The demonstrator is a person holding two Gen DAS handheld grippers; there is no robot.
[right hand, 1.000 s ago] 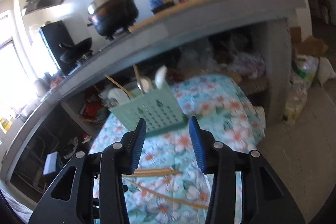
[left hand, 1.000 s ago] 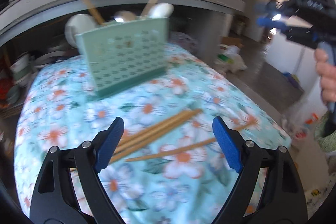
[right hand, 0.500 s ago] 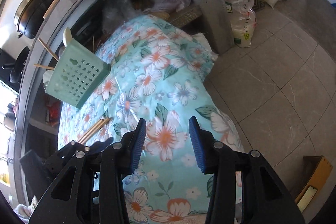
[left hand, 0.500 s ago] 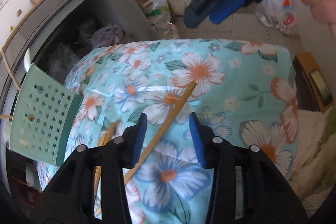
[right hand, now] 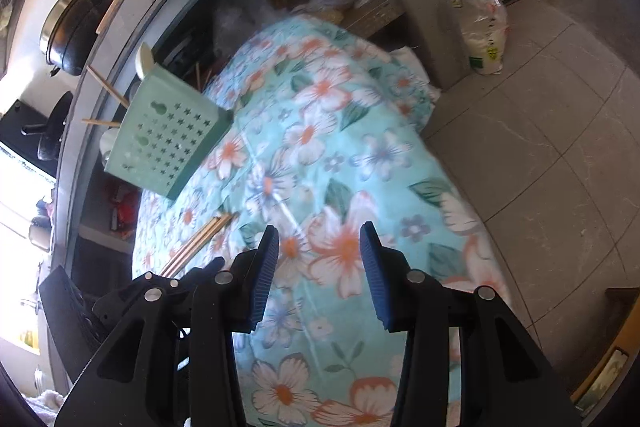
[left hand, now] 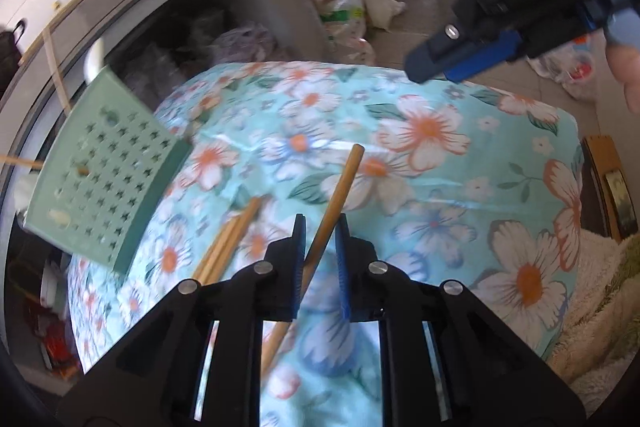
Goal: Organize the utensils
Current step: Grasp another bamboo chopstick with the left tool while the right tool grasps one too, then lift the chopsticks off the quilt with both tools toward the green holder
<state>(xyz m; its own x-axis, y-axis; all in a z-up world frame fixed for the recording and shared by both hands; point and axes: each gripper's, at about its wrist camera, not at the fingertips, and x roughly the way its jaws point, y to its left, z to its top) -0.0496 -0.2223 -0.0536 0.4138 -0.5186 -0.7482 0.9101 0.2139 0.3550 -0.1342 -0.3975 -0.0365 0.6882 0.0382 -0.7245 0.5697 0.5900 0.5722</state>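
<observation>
L gripper (left hand: pixel 320 247) sits low over the floral cloth (left hand: pixel 440 187), jaws closing w/ a single chopstick (left hand: pixel 334 195) between them; can't tell if pads bite yet. Stick's long axis runs away from the tool, far tip up-right, nearly in line w/ the fingers. Green holder (left hand: pixel 100 171) lies to the left, beyond the other chopsticks (left hand: pixel 228 243). R gripper (right hand: pixel 318 275) is part-open, empty, farther off, so L is the nearer hand.
</observation>
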